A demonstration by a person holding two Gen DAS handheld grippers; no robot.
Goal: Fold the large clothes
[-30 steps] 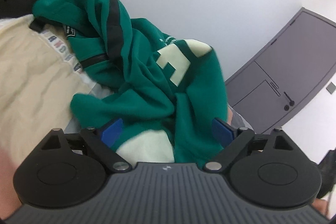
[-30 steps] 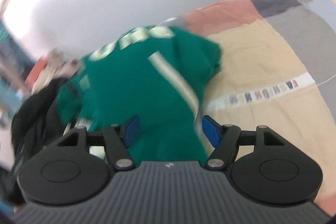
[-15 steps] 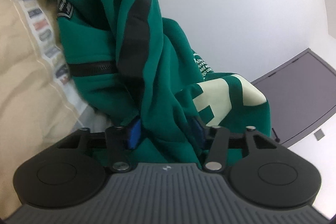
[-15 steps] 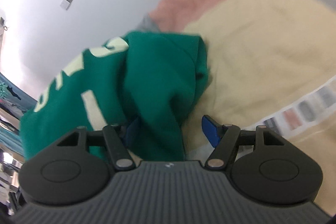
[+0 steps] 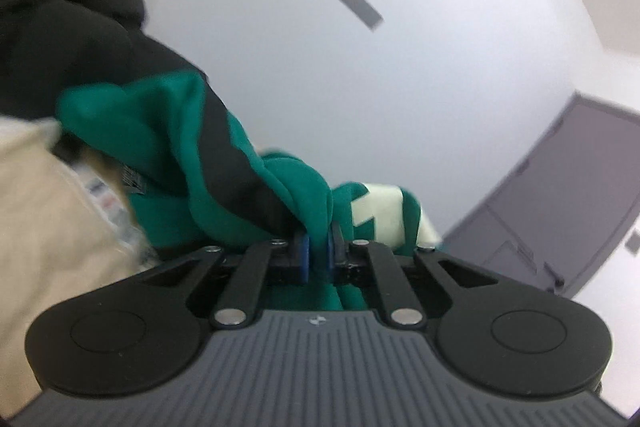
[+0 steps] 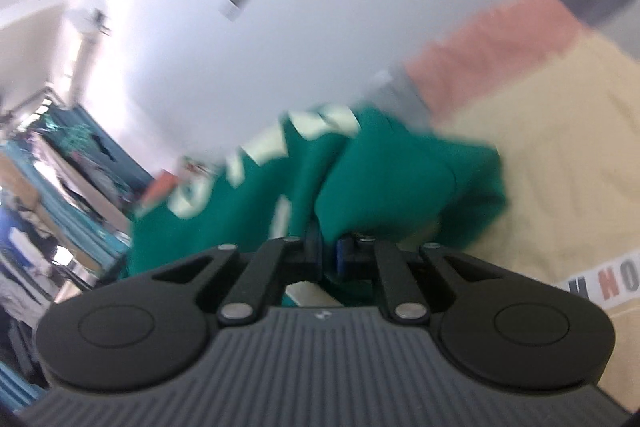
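Left gripper (image 5: 318, 254): blue pads drawn close together, pinching a fold of the green sweatshirt (image 5: 168, 147) between them. The fabric rises from the jaws up and to the left, showing a black stripe and cream lettering to the right of the pinch point. Right gripper (image 6: 328, 254): jaws likewise pressed nearly together on a bunched fold of the same green sweatshirt (image 6: 392, 179), which spreads left with cream letters across it. In both views the garment lies bunched on the beige bedspread (image 5: 44, 227), which carries a printed strip of letters (image 6: 608, 285) and a pink and grey patch farther off. A black garment (image 5: 52, 27) sits beyond the sweatshirt in the left view. Behind: white wall, grey door (image 5: 568, 211) to the right, and blurred shelving (image 6: 52, 195) at far left of the right view.
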